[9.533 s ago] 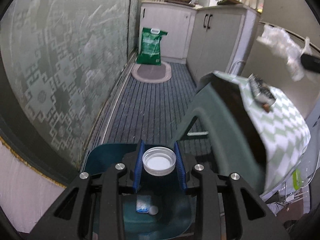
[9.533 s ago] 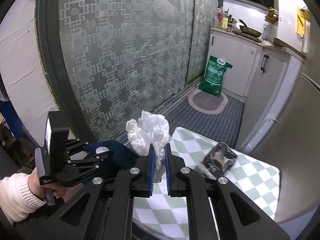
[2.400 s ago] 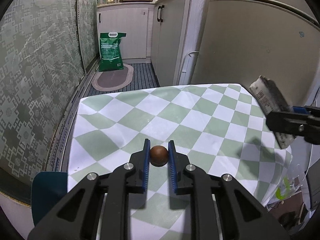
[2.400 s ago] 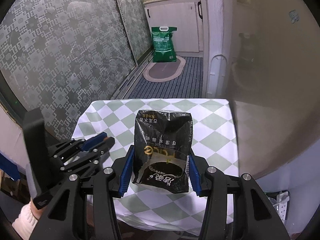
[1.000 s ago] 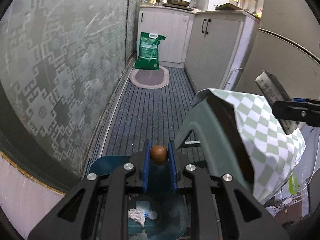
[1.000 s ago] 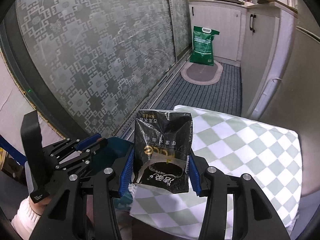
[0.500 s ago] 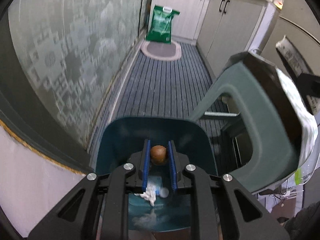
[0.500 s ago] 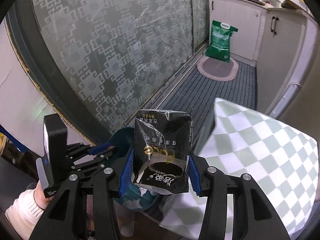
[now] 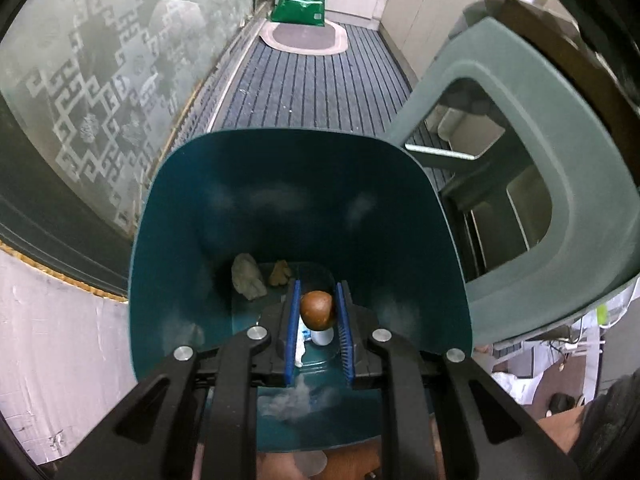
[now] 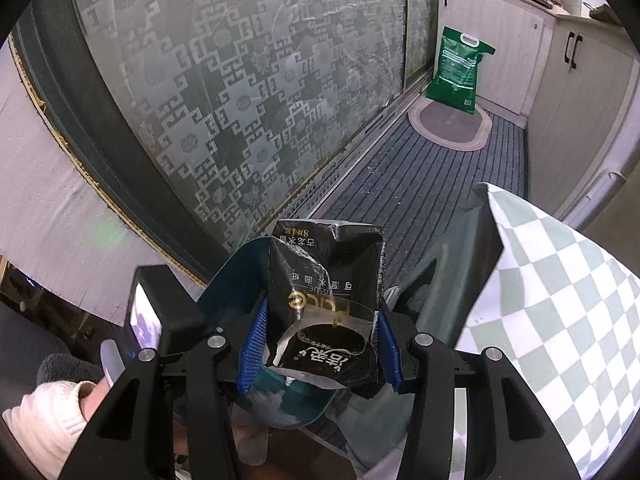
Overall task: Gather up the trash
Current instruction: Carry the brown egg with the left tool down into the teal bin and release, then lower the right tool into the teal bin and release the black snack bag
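A small round brown nut (image 9: 316, 311) sits pinched between blue pads, low inside the teal bin (image 9: 224, 184). On the bin's floor lie crumpled tissues (image 9: 248, 282) and a white cap (image 9: 322, 336). A crinkled black tissue packet (image 10: 326, 304) stands upright, clamped above the bin's rim.

Bin (image 9: 280, 208) beside stool (image 9: 560, 240) — scraps (image 9: 248, 280) inside, door (image 9: 100, 80) left

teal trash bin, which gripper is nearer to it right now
Left. The left gripper, holding a brown nut, sits inside the teal trash bin; the right gripper, holding a black tissue pack, hangs above the rim.
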